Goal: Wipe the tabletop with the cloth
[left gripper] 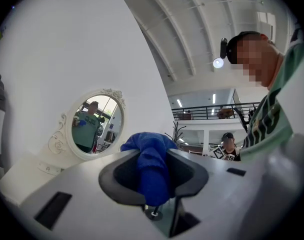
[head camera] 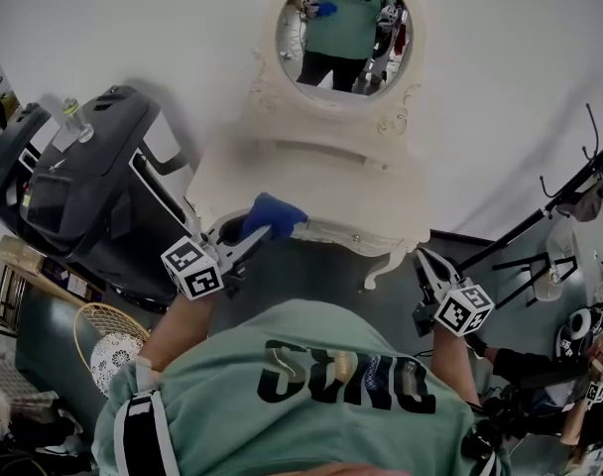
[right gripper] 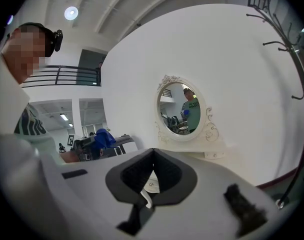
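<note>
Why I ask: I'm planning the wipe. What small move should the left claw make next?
Probably lower the left claw so the blue cloth presses on the white tabletop. The claw is shut on the cloth, which sits near the table's front edge; contact can't be confirmed. The right claw is shut and empty.

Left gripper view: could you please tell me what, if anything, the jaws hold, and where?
The left gripper clamps the blue cloth by a bunched fold; the right gripper holds nothing.

Bright overhead ceiling lights, fisheye edges, soft shadows
</note>
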Motion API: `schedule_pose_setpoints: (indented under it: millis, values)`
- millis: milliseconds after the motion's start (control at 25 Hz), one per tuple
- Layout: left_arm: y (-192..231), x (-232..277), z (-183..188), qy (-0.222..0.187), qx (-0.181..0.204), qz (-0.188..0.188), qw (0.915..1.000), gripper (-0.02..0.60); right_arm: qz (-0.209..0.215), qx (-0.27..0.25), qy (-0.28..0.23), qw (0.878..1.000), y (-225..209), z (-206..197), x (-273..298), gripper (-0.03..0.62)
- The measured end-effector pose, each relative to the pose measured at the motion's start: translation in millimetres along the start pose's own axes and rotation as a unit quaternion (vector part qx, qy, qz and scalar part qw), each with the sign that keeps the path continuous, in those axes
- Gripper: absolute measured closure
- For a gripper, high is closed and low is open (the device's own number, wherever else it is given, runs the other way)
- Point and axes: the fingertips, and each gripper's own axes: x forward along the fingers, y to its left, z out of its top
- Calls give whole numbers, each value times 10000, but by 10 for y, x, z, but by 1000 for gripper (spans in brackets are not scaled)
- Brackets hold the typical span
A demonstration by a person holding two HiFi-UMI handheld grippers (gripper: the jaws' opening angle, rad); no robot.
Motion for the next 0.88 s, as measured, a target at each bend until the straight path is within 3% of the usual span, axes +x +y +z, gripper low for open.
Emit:
schedule_pose_setpoints:
  millis: [280,520,720,880]
  values:
    - [-319,420,-403,94,-422,-132,9990,449,340,-87,238,9991,-156,-63,-202,582]
    - [-530,775,-644,274,-412,-115,9987,449,535,3,411,9977,-465,-197,-326,582]
    - [-413,861,-689,407,-380,85,9984,449,726,223,411,9963,-653,-291,-143,582]
    - [-76,903,-637,441,-370,158,9982,449,822,248,489,9951,-714,-283,227,582]
